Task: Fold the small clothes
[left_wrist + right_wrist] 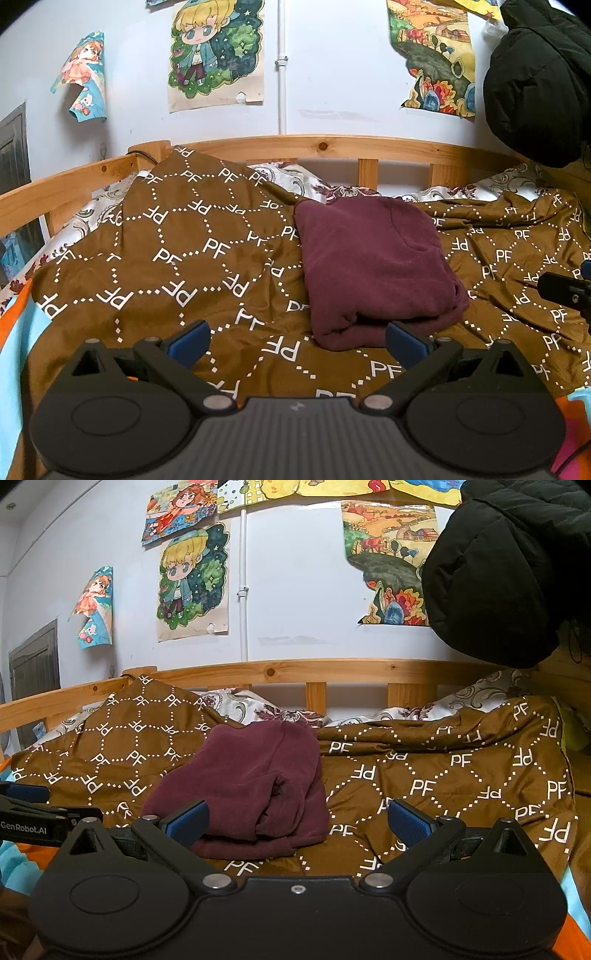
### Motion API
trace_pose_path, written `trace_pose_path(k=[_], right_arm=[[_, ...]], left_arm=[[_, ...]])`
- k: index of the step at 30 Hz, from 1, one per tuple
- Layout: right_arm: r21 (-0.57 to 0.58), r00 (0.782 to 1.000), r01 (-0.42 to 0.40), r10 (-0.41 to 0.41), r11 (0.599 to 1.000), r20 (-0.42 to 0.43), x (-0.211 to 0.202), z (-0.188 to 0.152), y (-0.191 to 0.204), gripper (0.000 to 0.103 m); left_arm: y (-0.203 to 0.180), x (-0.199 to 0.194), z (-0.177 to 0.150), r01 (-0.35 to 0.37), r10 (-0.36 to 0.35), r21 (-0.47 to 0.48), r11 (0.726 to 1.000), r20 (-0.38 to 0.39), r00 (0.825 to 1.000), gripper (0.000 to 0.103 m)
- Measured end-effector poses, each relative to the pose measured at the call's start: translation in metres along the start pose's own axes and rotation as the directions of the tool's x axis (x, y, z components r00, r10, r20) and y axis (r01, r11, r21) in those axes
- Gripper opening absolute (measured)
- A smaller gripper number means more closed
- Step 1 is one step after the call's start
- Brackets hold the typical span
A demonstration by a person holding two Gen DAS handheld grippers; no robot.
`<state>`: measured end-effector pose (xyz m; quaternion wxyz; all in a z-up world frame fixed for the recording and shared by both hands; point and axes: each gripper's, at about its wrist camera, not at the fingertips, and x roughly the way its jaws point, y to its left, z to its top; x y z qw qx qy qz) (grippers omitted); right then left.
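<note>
A maroon garment lies folded into a compact bundle on the brown "PF" patterned blanket. In the right wrist view the garment sits left of centre. My left gripper is open and empty, just short of the bundle's near edge, its right finger at the bundle's near right corner. My right gripper is open and empty, its left finger beside the bundle's near left edge. The right gripper's tip shows at the right edge of the left wrist view; the left gripper shows at the left edge of the right wrist view.
A wooden bed rail runs behind the blanket, with a floral sheet below it. A black padded jacket hangs at the upper right. Drawings are stuck on the wall. Orange and light blue fabric lies at the bed's near edge.
</note>
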<state>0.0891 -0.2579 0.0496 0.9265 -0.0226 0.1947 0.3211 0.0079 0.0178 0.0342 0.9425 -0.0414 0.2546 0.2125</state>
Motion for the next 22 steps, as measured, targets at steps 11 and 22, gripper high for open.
trace_pose_path(k=[11,22], right_arm=[[0.001,1.000,-0.001,0.001,1.000,-0.002,0.0004,0.0008,0.0001,0.102],[0.001,1.000,0.000,0.000,1.000,-0.003,0.0007,0.0010,-0.0002,0.102]], left_arm=[[-0.0024,-0.0014,-0.0002,0.003,-0.003,0.030,1.000,0.012,1.000,0.103],[-0.0017,-0.0015,0.0001,0.000,0.000,0.028,1.000,0.009,1.000,0.103]])
